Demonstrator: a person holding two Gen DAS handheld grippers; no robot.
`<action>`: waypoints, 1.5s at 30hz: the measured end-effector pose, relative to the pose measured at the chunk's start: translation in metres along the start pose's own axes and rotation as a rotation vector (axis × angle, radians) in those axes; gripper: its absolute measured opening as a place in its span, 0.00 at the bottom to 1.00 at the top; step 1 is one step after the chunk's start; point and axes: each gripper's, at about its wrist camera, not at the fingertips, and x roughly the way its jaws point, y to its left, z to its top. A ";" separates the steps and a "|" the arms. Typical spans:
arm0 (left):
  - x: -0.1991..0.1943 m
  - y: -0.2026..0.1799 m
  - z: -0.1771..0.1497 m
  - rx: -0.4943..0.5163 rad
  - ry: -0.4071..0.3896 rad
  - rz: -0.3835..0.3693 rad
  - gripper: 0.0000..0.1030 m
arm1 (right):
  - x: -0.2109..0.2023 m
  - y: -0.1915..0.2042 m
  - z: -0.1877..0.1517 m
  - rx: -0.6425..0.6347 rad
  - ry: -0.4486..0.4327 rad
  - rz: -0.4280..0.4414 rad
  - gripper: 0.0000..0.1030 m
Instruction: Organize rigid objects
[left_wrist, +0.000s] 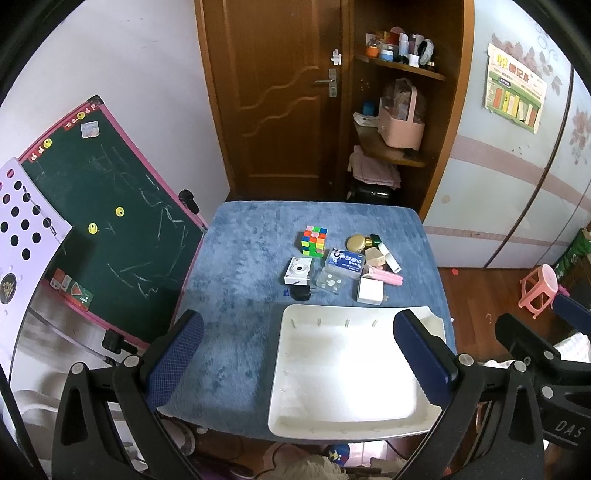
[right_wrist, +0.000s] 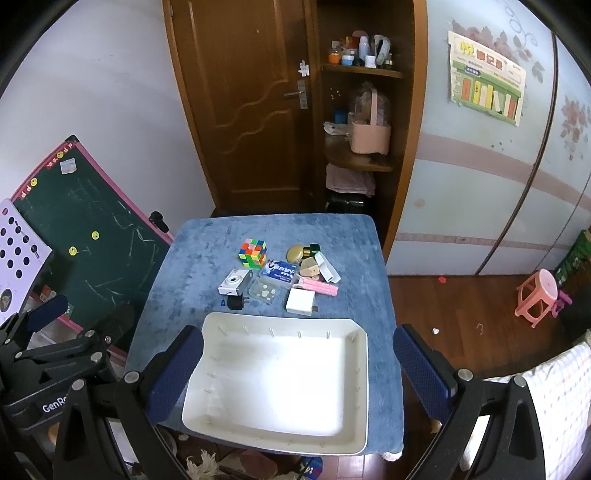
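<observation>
Nothing is in the tray yet, so this reads as the very start: both grippers hang back above the near table edge, no pick begun. The shallow white rectangular plastic tray (right_wrist: 345, 435) sits empty on the near half of the blue plush-covered table (right_wrist: 184, 251). The loose items lie in a cluster just beyond its far rim: multicoloured twisty puzzle cube (right_wrist: 253, 253), small white toy camera (right_wrist: 235, 281), black plug adapter (right_wrist: 235, 302), blue-labelled clear plastic box (right_wrist: 277, 272), clear flat case with pale bits inside (right_wrist: 264, 290), white square box (right_wrist: 301, 301), pink ribbed bar (right_wrist: 320, 287), round gold compact (right_wrist: 296, 252), dark green cap (right_wrist: 314, 248), tan wooden piece (right_wrist: 309, 267), white oblong tube (right_wrist: 327, 271).

Next move, my guess: reach forward over the tray to one of the nearest pieces, the white square box or the plug adapter, close on it, then carry it back and drop it in the tray. The items touch or crowd each other, so picking an outer one first should avoid knocking neighbours.

Left gripper (left_wrist: 298, 354): blue-padded fingers (left_wrist: 173, 363) spread wide, nothing between them, touching nothing, held over the tray's left part and bare cloth. Right gripper (right_wrist: 298, 373): fingers (right_wrist: 423, 373) equally wide apart, empty, straddling the tray from above with no contact.
</observation>
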 end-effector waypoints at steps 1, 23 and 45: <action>0.000 0.000 -0.002 -0.002 0.000 0.001 0.99 | 0.000 -0.001 0.000 -0.001 -0.001 0.002 1.00; -0.001 -0.010 -0.008 -0.035 0.001 0.033 0.99 | -0.001 -0.029 -0.010 -0.025 -0.019 0.062 1.00; 0.065 0.030 0.076 -0.024 0.019 -0.015 0.99 | 0.036 -0.024 0.057 0.026 -0.061 -0.005 1.00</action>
